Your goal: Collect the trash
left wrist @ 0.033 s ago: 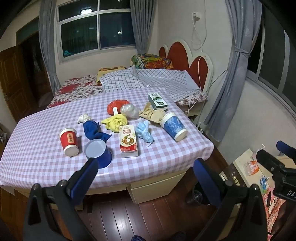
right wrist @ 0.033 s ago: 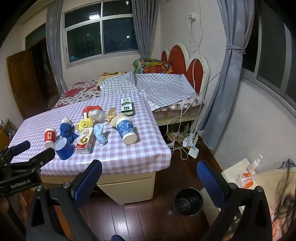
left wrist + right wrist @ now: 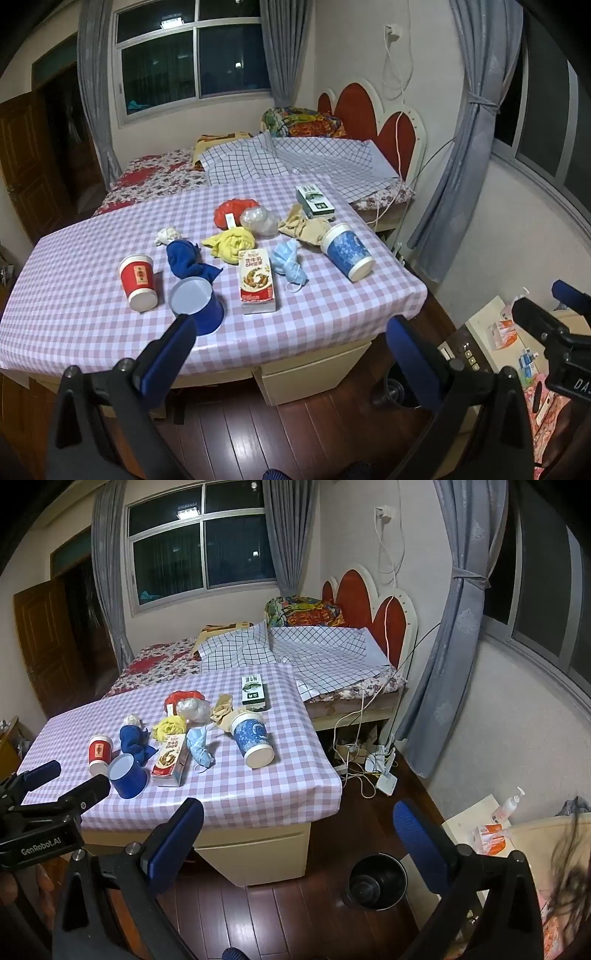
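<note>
Two pairs of tongs, left tongs (image 3: 291, 343) and right tongs (image 3: 299, 823), both spread to full width with nothing between the blue pads, held level above the dark wood floor (image 3: 266, 915) and short of the worktop (image 3: 258, 786).

Worktop: lilac-and-white checked cloth, set against the foot of a bed (image 3: 155, 661).

Trash on the worktop, near edge to far edge:
- blue cup (image 3: 197, 306) on its side, mouth toward the camera, just beside a red paper cup (image 3: 137, 282), upturned, with a small yellow label, characters not legible;
- drink carton (image 3: 257, 280) lying flat, red band at the base, Chinese print too small to read;
- light-blue face mask (image 3: 289, 264) crumpled just right of the carton;
- blue patterned paper cup (image 3: 347, 253) on its side near the right edge;
- dark blue cloth (image 3: 186, 260), yellow wad (image 3: 232, 243), white crumpled paper (image 3: 167, 235), tan wrapper (image 3: 304, 227);
- red bag (image 3: 234, 212) with a white tag, touching a clear plastic wad (image 3: 258, 221);
- green-and-white box (image 3: 314, 199) at the far right, lettering unclear.

On the floor, right of the worktop's base: black waste bin (image 3: 376, 880), open-topped.

Readable writing: "GenRobot.AI" on the body of the left tongs as seen from the right wrist; "DAS" partly visible on the right device in the left-wrist view.
</note>
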A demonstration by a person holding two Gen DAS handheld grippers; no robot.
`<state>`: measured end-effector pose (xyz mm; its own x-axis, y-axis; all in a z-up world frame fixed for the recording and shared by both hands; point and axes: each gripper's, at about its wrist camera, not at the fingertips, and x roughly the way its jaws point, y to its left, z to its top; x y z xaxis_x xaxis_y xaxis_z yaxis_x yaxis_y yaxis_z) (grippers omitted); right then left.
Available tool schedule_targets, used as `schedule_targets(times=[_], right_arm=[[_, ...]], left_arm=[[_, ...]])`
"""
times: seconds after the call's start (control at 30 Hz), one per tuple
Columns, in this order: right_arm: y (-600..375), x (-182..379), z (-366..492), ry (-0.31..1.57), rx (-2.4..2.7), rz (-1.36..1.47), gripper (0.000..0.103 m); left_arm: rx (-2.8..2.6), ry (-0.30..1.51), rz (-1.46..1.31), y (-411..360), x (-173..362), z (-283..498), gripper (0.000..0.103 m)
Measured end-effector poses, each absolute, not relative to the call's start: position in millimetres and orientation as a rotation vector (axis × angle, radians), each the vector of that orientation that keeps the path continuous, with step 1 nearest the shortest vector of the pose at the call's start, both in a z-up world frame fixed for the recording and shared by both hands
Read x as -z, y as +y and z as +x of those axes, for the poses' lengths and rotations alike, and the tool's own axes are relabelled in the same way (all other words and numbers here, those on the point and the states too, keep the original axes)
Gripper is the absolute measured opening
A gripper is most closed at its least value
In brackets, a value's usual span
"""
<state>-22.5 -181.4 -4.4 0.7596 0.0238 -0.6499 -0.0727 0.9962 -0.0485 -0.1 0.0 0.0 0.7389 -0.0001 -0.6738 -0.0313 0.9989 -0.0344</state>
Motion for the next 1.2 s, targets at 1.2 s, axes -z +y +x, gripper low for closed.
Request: schedule_targets(times=[1.2], right_arm=[[-182.0, 4.3, -25.1, 0.706, -0.051, -0.070, 0.103]], left_arm=[[-0.018, 0.738, -0.043, 1.3, -1.9, -2.0, 0.103]])
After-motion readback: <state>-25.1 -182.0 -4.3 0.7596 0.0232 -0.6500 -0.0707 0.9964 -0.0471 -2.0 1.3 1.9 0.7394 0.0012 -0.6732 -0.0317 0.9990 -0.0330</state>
